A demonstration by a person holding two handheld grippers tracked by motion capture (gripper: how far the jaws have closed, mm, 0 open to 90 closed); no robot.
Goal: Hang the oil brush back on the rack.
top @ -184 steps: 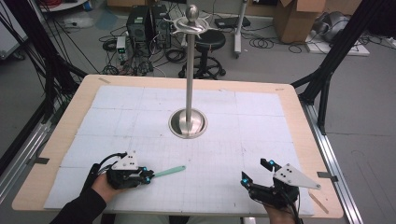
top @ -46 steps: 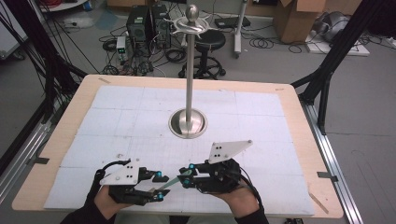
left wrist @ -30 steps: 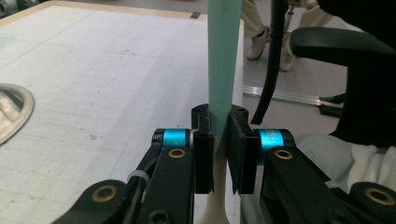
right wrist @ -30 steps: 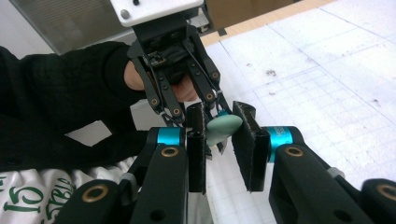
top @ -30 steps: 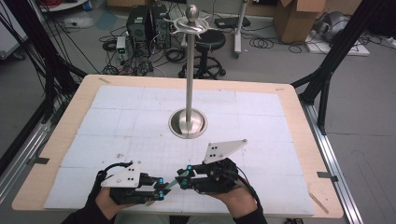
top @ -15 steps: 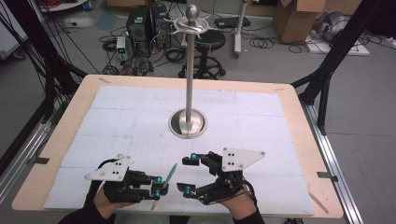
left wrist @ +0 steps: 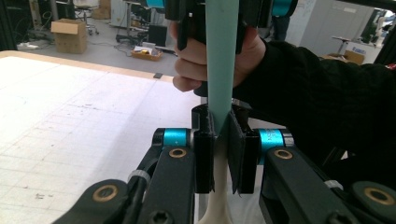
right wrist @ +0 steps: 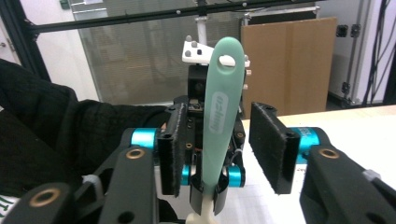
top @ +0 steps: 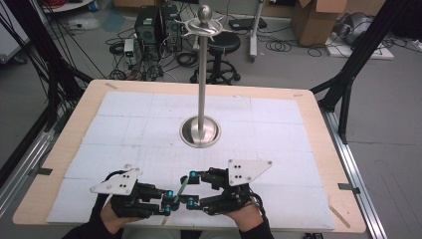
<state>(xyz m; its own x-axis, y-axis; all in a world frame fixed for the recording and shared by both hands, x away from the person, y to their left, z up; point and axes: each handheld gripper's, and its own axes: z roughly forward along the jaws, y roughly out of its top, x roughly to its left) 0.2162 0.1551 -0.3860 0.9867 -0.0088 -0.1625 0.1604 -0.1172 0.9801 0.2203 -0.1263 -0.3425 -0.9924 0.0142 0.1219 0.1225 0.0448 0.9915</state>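
— What filled the scene, starting with the biggest thing?

— A wooden table (top: 318, 124) covered with a white gridded mat (top: 124, 129). Toward its far middle stood a tall metal stand (top: 201, 99) on a round base, its pole upright.

— And the person?

— Both hands came in at the near edge, in dark sleeves. The left gripper (top: 166, 209) and the right gripper (top: 190, 188) faced each other there, tips close together.

— Where was the thing being handled?

— A mint-green handled utensil (top: 180, 188), slim, with a white part lower down; what its working end was I could not tell. It ran upright between the two grippers, above the near edge of the mat.

— Who held it?

— The left gripper (left wrist: 223, 140). In the left gripper view its jaws were clamped together on the utensil (left wrist: 222, 56) where green met white.

— And the right one?

— In the right gripper view, the right gripper (right wrist: 219, 154) had its jaws apart on either side of the green handle (right wrist: 219, 107), with a clear gap on the right. They had just been closing, with the handle between them, pads not pressing on it.
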